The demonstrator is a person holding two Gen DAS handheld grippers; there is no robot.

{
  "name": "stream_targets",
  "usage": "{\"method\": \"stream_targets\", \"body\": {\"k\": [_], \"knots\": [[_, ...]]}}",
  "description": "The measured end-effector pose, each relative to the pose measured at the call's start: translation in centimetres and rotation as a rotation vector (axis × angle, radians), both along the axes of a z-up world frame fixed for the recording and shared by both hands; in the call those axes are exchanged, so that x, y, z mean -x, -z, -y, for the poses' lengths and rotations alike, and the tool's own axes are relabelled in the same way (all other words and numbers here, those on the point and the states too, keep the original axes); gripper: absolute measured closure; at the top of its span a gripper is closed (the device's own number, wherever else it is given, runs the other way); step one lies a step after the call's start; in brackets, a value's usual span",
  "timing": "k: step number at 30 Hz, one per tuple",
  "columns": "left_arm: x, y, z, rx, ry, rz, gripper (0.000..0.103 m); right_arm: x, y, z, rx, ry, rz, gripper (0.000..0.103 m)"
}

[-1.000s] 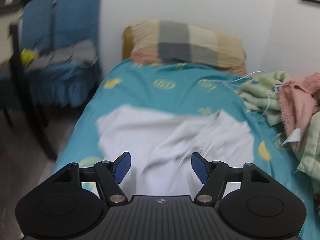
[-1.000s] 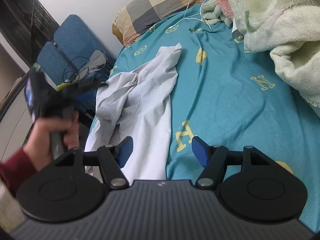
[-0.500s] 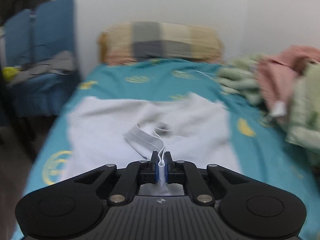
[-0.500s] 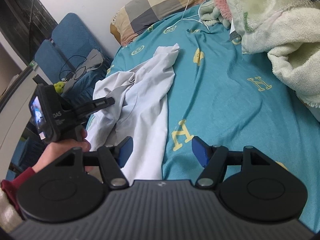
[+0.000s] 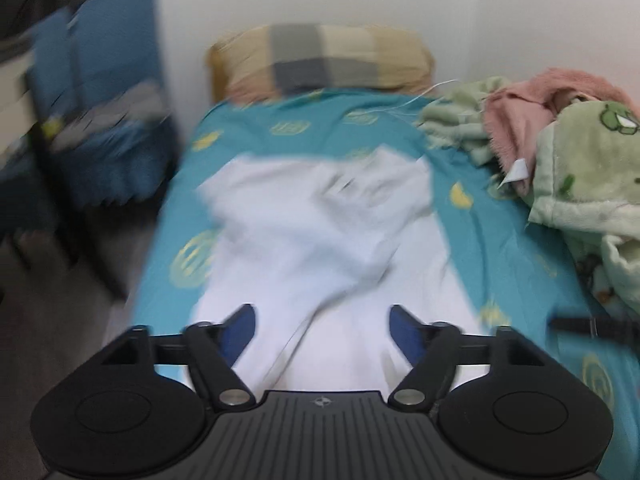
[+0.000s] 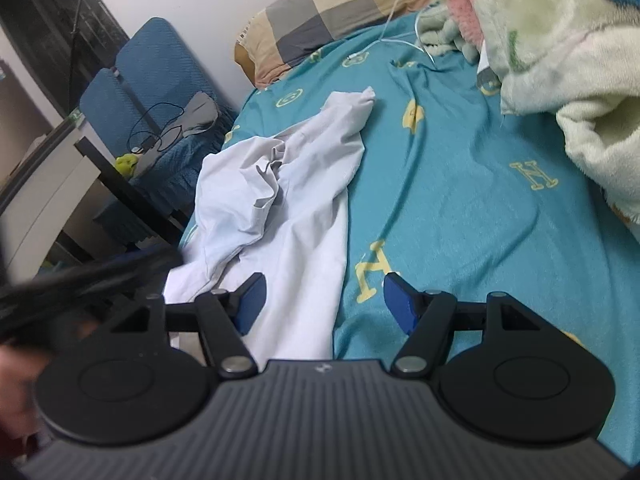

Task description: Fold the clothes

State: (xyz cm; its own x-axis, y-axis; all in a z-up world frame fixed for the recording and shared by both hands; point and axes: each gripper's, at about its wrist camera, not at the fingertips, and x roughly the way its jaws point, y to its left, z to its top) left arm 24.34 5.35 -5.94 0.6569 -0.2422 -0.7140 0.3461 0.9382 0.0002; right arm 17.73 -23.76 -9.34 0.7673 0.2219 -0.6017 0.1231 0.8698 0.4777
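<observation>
Lying rumpled on the teal bedsheet is one white garment, at twelve o'clock from both grippers. The left gripper is hanging released, jaws just having opened, nothing pinched. The right gripper is gaping empty over one pillow and one blanket heap.

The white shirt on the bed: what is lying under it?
The white shirt lies crumpled on the teal sheet, which shows all around it with yellow printed emblems. Whatever sits directly beneath the cloth is covered, so I cannot tell.
</observation>
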Motion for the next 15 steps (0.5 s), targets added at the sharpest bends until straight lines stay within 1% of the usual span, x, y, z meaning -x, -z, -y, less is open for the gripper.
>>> {"method": "stream_targets", "body": {"k": [3,6,7,8,9,11,12,14,15], "knots": [[3.3,-0.1,-6.0,-0.008,-0.091,-0.098,0.026,0.6,-0.2,-0.5,0.031,-0.010,0.007,0.036],[5.3,0.2,-11.7,0.020,-0.194,-0.184,0.028,1.1,-0.4,-1.0,0.061,-0.023,0.001,0.036],[5.8,0.3,-13.4,0.034,-0.225,-0.219,0.030,1.3,-0.5,-1.3,0.068,-0.028,-0.005,0.036],[6.1,0.3,-14.7,0.052,-0.235,-0.257,0.035,1.5,-0.6,-1.5,0.074,-0.034,-0.012,0.036],[6.5,0.0,-15.7,0.057,-0.239,-0.275,0.035,1.7,-0.8,-1.7,0.071,-0.037,-0.015,0.036],[7.1,-0.5,-16.8,0.019,-0.234,-0.295,0.036,2.3,-1.1,-2.0,0.059,-0.042,-0.020,0.036],[7.3,-0.7,-17.1,0.011,-0.213,-0.320,0.036,2.7,-1.3,-2.1,0.051,-0.044,-0.023,0.036],[7.8,-0.8,-17.2,0.022,-0.155,-0.393,0.036,3.3,-1.4,-2.4,0.035,-0.049,-0.030,0.036],[8.1,-0.8,-16.9,0.010,-0.131,-0.419,0.036,3.6,-1.4,-2.6,0.032,-0.053,-0.034,0.036]]}}
